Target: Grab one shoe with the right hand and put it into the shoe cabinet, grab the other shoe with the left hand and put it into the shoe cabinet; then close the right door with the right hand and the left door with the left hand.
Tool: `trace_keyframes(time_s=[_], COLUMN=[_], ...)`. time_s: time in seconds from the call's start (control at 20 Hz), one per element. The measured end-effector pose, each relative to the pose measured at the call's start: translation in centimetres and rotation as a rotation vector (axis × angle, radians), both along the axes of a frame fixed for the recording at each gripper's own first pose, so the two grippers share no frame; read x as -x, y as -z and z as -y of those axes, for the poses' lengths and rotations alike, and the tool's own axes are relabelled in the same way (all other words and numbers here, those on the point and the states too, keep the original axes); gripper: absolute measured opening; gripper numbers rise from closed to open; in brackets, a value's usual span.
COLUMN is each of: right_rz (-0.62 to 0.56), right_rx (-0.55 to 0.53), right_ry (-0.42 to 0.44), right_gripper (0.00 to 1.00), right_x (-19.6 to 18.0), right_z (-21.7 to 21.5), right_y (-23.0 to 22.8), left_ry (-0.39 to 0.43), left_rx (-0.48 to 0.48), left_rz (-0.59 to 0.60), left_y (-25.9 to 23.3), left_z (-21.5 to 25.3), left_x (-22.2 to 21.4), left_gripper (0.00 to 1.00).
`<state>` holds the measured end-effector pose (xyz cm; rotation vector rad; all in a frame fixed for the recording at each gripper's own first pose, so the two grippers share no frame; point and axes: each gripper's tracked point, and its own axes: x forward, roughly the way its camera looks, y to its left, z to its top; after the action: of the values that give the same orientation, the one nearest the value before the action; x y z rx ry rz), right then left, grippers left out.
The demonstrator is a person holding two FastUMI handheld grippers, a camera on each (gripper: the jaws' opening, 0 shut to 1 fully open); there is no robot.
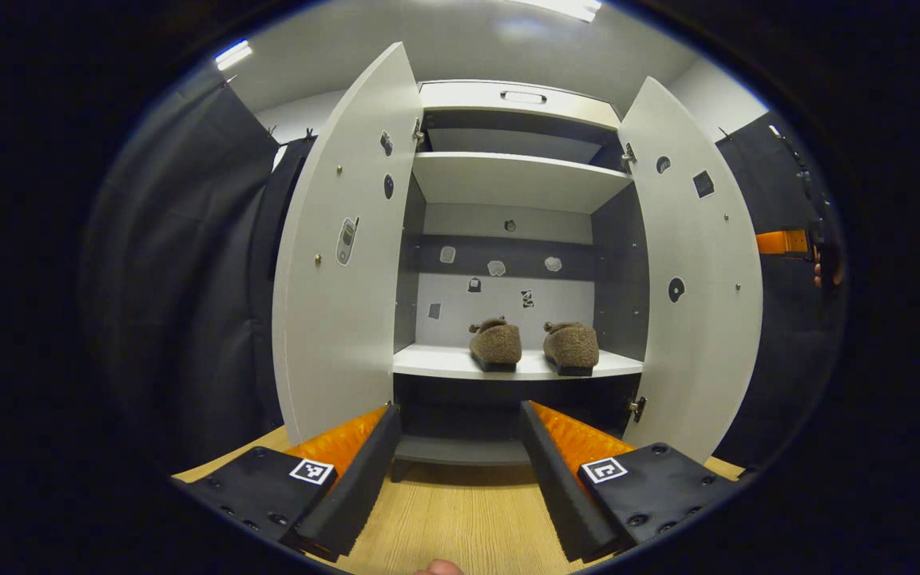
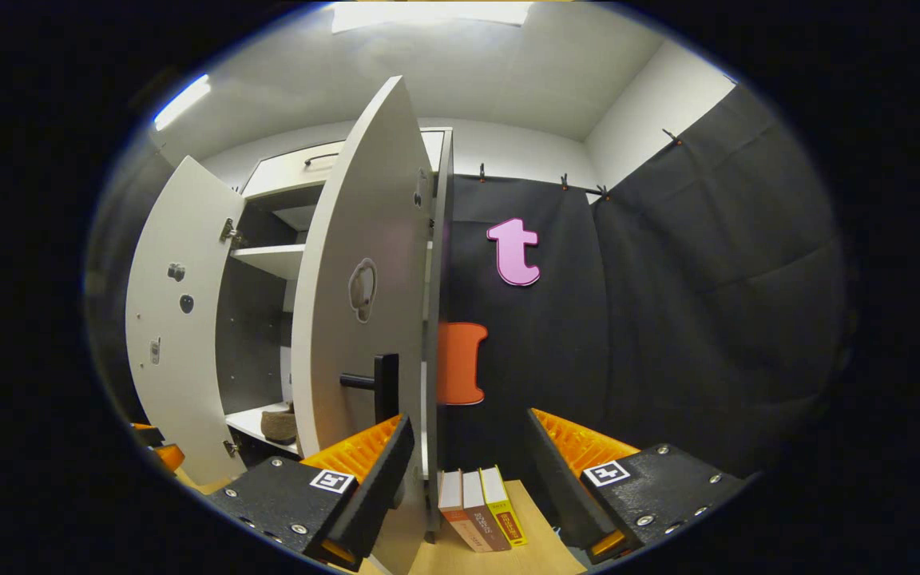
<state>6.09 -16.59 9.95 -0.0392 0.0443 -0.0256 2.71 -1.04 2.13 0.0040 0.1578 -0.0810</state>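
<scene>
A white ceiling (image 1: 508, 40) is lit by strip lights (image 1: 233, 54). Black cloth (image 2: 707, 303) is hung over white walls (image 2: 652, 104), right of the ceiling's corner. A light wooden floor (image 1: 460, 519) is seen below, with three books (image 2: 482, 508) stood upon it.

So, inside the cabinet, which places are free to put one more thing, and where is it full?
The upper shelf looks bare. On the lower shelf, free patches lie left of the left shoe and in the narrow gap between it and the right shoe. The right end is crowded.
</scene>
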Motion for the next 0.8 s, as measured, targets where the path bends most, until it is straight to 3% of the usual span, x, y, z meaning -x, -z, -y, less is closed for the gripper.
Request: trace_keyframes(time_s=[0.75,0.8], right_rz=[0.006,0.002], right_rx=[-0.043,-0.053], right_ry=[-0.187,-0.196], right_gripper=[0.89,0.96], right_x=[-2.8,-3.2], right_z=[-10.4,-10.9], right_y=[1.0,1.2], left_ry=[-0.026,-0.028], left_rx=[-0.012,-0.012], left_rz=[-0.004,-0.004], left_y=[0.2,0.2], left_z=[-2.5,-2.6], left_x=[0.5,0.6], left_gripper=[0.97,0.97])
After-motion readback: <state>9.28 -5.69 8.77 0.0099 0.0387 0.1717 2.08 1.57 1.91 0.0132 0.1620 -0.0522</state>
